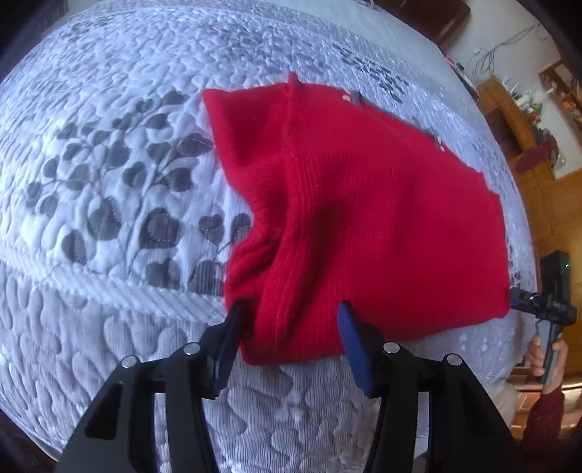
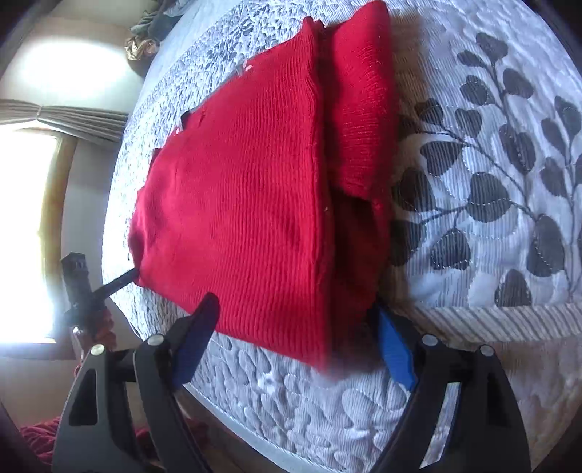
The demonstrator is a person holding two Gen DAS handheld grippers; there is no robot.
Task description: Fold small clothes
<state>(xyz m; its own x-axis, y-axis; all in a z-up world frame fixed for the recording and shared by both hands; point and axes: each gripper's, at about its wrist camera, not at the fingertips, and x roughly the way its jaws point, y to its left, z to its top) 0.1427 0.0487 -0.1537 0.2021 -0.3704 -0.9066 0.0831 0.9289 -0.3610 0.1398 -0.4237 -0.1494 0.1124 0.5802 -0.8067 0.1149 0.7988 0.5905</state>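
Observation:
A red knitted garment [image 1: 363, 218] lies partly folded on the quilted bedspread [image 1: 109, 182]. It also shows in the right wrist view [image 2: 247, 203], with a folded sleeve [image 2: 363, 109] lying along its right side. My left gripper [image 1: 289, 320] is open, its fingers astride the garment's near edge, where the cloth bunches. My right gripper [image 2: 294, 313] is open too, its blue-padded fingers astride the near edge of the garment. Each view shows the other gripper touching a far corner of the garment, the right one [image 1: 545, 309] and the left one [image 2: 91, 287].
The bedspread [image 2: 491, 182] is white with grey leaf patterns. Wooden furniture with clutter [image 1: 527, 120] stands past the bed. A bright window with a curtain [image 2: 32, 163] is at the left in the right wrist view. Dark clothes [image 2: 145, 32] lie at the bed's far end.

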